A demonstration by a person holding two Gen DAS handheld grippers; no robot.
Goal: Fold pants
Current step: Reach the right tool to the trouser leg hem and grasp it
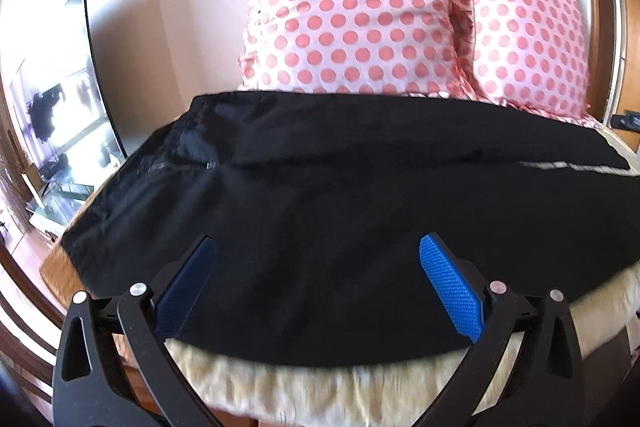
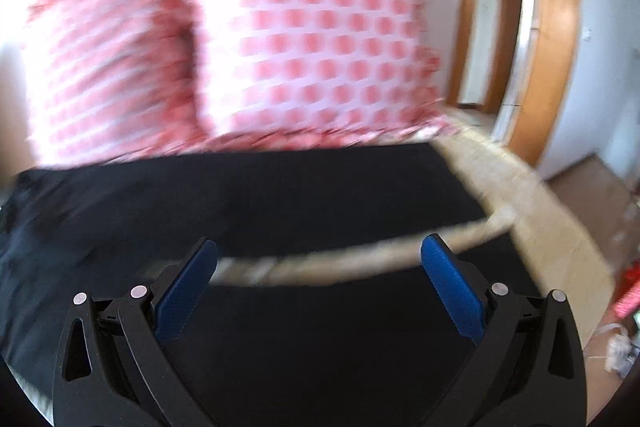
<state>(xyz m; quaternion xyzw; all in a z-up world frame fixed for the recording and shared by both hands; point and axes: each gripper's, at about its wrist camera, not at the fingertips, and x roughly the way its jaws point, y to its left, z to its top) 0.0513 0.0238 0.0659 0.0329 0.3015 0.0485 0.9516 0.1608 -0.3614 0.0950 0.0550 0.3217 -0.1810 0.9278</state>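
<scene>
Black pants [image 1: 340, 195] lie spread flat across a cream fuzzy bed cover [image 1: 320, 383], waist end toward the left, legs running right. My left gripper [image 1: 318, 247] is open and empty, hovering over the pants' near edge. In the right wrist view the two black legs [image 2: 280, 187] lie side by side with a narrow strip of cream cover [image 2: 320, 263] showing between them. My right gripper [image 2: 319, 247] is open and empty above that gap. The right view is motion-blurred.
Two pink polka-dot pillows [image 1: 352, 11] stand against the wall just behind the pants, also in the right wrist view [image 2: 312, 39]. A television [image 1: 68, 99] stands left of the bed. A wooden door frame [image 2: 556, 27] and floor clutter [image 2: 616, 307] are on the right.
</scene>
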